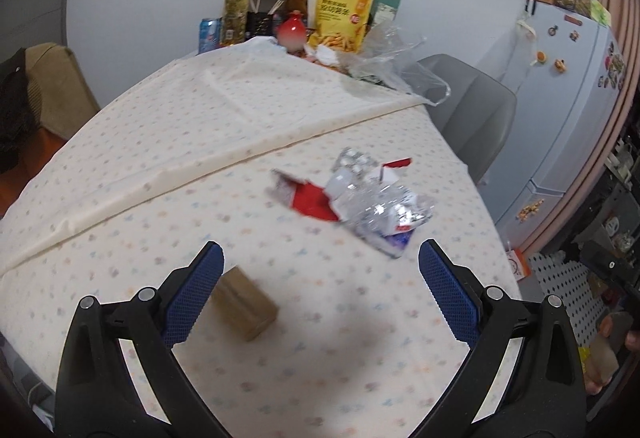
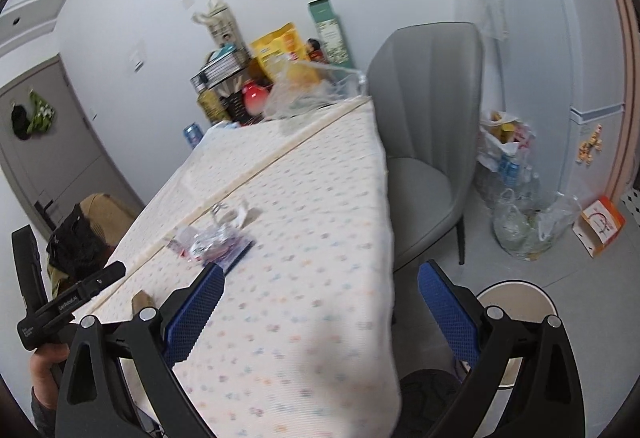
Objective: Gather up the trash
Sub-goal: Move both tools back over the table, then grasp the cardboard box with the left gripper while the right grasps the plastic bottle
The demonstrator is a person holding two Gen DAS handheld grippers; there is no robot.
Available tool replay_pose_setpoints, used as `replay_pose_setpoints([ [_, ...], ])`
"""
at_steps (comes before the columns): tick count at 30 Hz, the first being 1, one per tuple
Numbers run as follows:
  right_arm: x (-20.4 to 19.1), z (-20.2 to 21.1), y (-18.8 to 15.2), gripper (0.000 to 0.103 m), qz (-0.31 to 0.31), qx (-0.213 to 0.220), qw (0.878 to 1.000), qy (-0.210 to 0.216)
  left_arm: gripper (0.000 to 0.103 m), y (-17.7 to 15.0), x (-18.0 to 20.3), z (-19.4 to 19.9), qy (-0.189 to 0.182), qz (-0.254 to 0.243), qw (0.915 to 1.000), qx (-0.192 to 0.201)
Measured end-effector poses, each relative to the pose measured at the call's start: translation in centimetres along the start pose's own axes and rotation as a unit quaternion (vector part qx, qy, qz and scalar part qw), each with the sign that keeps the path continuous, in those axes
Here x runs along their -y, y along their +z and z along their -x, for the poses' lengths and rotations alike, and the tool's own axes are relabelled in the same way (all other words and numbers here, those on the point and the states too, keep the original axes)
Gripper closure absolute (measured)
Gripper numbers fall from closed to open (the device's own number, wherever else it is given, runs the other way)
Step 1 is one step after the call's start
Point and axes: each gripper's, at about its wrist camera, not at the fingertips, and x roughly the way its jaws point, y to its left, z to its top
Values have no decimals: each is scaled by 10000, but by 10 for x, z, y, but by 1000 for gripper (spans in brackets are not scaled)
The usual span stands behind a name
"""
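Observation:
A heap of trash [image 1: 360,198] lies on the table [image 1: 200,142]: crumpled clear plastic, a silver pill blister, red and white torn packaging and a blue wrapper. It also shows in the right wrist view [image 2: 216,242]. A small brown cardboard box [image 1: 246,304] sits near the left finger of my left gripper [image 1: 320,278], which is open and empty, hovering short of the heap. My right gripper [image 2: 320,302] is open and empty above the table's near right edge. The box edge [image 2: 142,302] peeks out in that view.
Snack bags, bottles, a red pot and a clear plastic bag [image 1: 392,58] crowd the table's far end. A grey chair [image 2: 424,142] stands at the right side. A round bin [image 2: 516,318] and bags of trash [image 2: 516,222] sit on the floor by the fridge [image 1: 560,110].

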Motion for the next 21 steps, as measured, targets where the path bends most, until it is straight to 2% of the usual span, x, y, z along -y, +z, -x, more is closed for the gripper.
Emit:
replay_pose_setpoints([
  [10, -47, -30, -7, 8, 500, -382, 9977, 261, 7, -20, -34, -16, 211, 327, 9989, -242],
  [16, -64, -47, -6, 8, 634, -512, 9961, 336, 13, -27, -42, -30, 278, 391, 9979, -444],
  [18, -70, -53, -4, 8, 694, -554, 9954, 373, 19, -29, -45, -35, 312, 419, 9973, -516],
  [20, -78, -60, -2, 8, 795, -602, 9941, 419, 47, -31, -49, -42, 312, 488, 9962, -643],
  [21, -83, -64, -1, 8, 854, -623, 9934, 438, 48, -31, -51, -45, 282, 532, 9957, -704],
])
